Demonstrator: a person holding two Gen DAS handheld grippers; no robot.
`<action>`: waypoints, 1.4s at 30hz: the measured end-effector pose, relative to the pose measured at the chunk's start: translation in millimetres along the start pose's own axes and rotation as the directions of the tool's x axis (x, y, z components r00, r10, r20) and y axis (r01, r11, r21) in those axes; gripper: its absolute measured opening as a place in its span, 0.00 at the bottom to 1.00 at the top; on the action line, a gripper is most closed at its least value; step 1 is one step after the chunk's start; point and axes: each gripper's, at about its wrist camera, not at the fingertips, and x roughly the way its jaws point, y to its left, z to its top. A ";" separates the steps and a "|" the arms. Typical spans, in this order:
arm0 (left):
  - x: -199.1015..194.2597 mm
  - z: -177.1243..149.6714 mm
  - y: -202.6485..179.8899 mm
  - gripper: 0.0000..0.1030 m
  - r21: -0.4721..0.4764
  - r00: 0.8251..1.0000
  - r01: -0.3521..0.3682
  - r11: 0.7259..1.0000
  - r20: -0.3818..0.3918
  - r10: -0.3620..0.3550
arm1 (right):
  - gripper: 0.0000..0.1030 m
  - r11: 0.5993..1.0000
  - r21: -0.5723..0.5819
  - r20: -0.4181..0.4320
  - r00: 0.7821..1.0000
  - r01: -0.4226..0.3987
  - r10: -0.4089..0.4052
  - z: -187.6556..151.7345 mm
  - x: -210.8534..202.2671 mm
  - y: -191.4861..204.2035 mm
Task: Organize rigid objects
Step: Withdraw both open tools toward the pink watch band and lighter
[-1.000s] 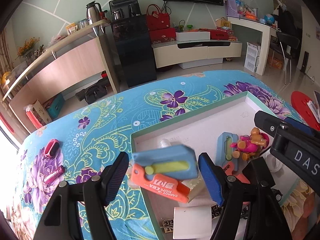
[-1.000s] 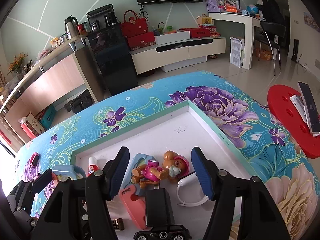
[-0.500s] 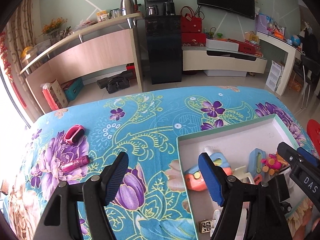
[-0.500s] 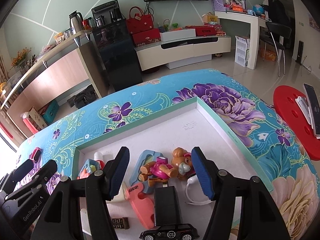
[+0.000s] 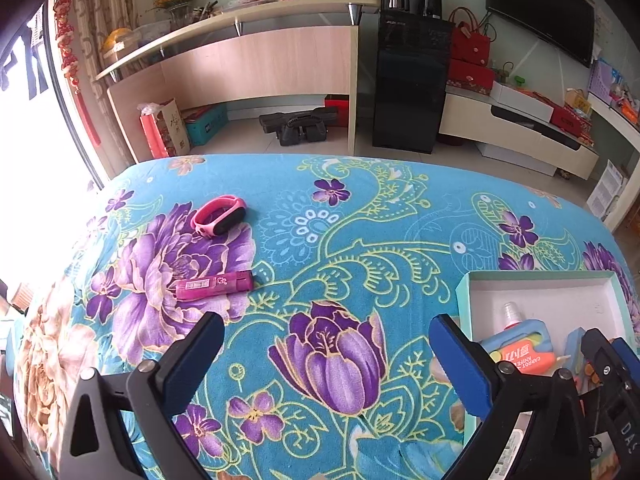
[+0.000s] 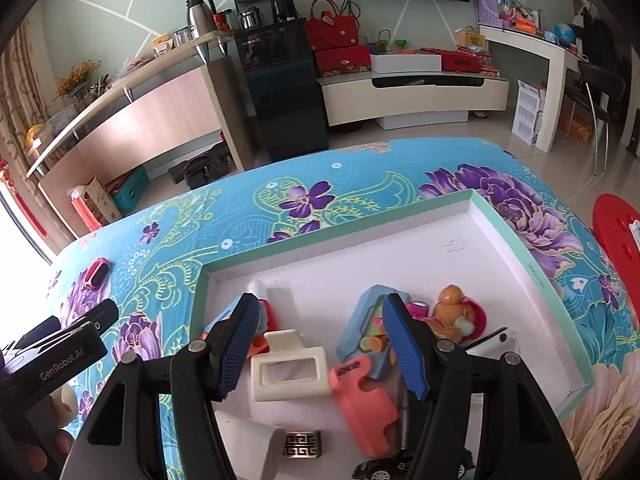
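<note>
Our left gripper (image 5: 326,356) and right gripper (image 6: 320,346) look alike — black angular frames, silver screws, ribbed blue finger pads (image 6: 404,346). One body reads "GenRobot.AI" in white — bare fingertips (image 6: 38,454) show below.

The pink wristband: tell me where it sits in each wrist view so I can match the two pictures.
Left wrist view: the pink wristband lies on the floral cloth, upper left of centre, beyond the pink tube.
Right wrist view: it shows small at the far left edge, on the cloth, left of the white tray.
Shared landmark: the tray's near-left corner with the orange carrot knife in it.
</note>
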 end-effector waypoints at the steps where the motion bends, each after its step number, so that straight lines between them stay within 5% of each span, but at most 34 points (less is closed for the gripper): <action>1: 1.1 0.0 2.7 1.00 -0.007 1.000 -0.003 1.000 -0.005 0.003 | 0.64 1.000 -0.012 0.002 1.000 0.000 0.000 -0.3 0.0 4.9; 8: 6.9 0.5 21.6 1.00 -0.049 0.999 -0.017 0.999 -0.031 0.016 | 0.83 0.996 -0.083 0.003 1.000 -0.016 0.016 -2.8 3.3 31.5; 26: 21.5 6.5 106.4 1.00 -0.188 0.998 -0.067 0.980 -0.028 0.063 | 0.84 0.976 -0.157 0.003 0.988 -0.149 0.151 -8.1 9.5 99.5; 35: 49.0 9.1 162.0 1.00 -0.252 0.994 -0.048 0.966 -0.104 0.022 | 0.84 0.917 -0.311 -0.111 0.968 -0.250 0.227 -15.7 46.1 168.0; 42: 64.7 15.0 202.1 1.00 -0.271 0.991 -0.050 0.961 -0.131 0.014 | 0.84 0.898 -0.296 -0.225 0.937 -0.326 0.266 -21.5 84.4 199.1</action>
